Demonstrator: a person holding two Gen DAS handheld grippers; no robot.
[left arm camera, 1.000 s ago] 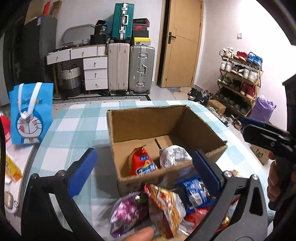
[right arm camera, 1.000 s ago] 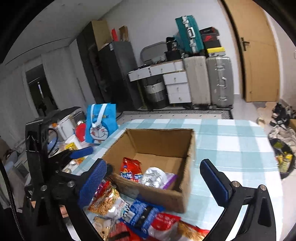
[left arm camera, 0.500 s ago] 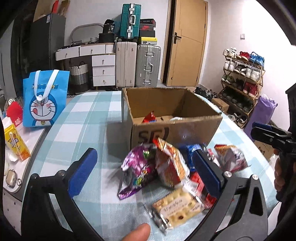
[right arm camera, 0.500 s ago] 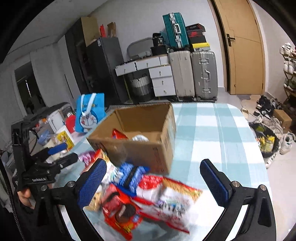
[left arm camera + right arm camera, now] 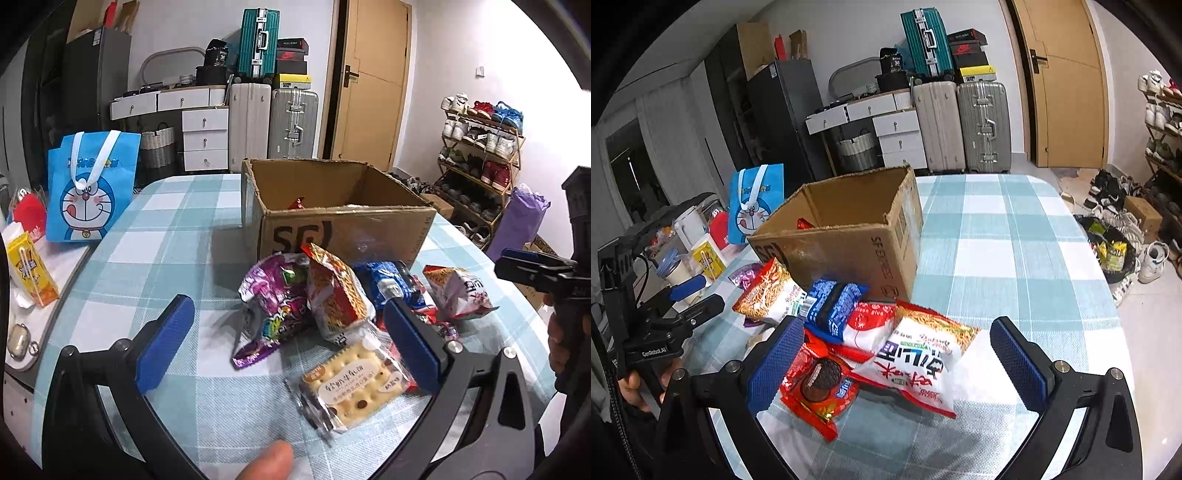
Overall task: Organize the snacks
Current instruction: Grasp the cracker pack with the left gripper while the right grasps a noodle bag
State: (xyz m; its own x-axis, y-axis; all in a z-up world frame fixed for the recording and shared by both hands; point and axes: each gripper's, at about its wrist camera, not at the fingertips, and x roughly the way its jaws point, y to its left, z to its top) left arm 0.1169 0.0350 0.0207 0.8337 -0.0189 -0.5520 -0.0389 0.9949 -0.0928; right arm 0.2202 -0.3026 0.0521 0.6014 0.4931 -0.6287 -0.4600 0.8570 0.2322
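An open cardboard box (image 5: pixel 343 229) stands on the checked tablecloth, also in the right wrist view (image 5: pixel 846 240); a red packet tip shows inside. A heap of snack packets lies in front of it: a purple bag (image 5: pixel 273 306), an orange noodle bag (image 5: pixel 336 295), a blue cookie pack (image 5: pixel 391 284) and a cracker pack (image 5: pixel 351 384). My left gripper (image 5: pixel 291 347) is open and empty above the heap. My right gripper (image 5: pixel 897 365) is open and empty over a white noodle bag (image 5: pixel 916 358) and a red cookie pack (image 5: pixel 816 387).
A blue cartoon bag (image 5: pixel 88 188) stands at the table's left, beside a yellow drink carton (image 5: pixel 31 273) and small items on a side counter. Suitcases, drawers and a door are behind. A shoe rack (image 5: pixel 480 155) stands right. The tablecloth (image 5: pixel 1015 240) extends right of the box.
Both grippers have pulled back and lowered from over the box to the snack heap in front of it. Both stay open and empty.
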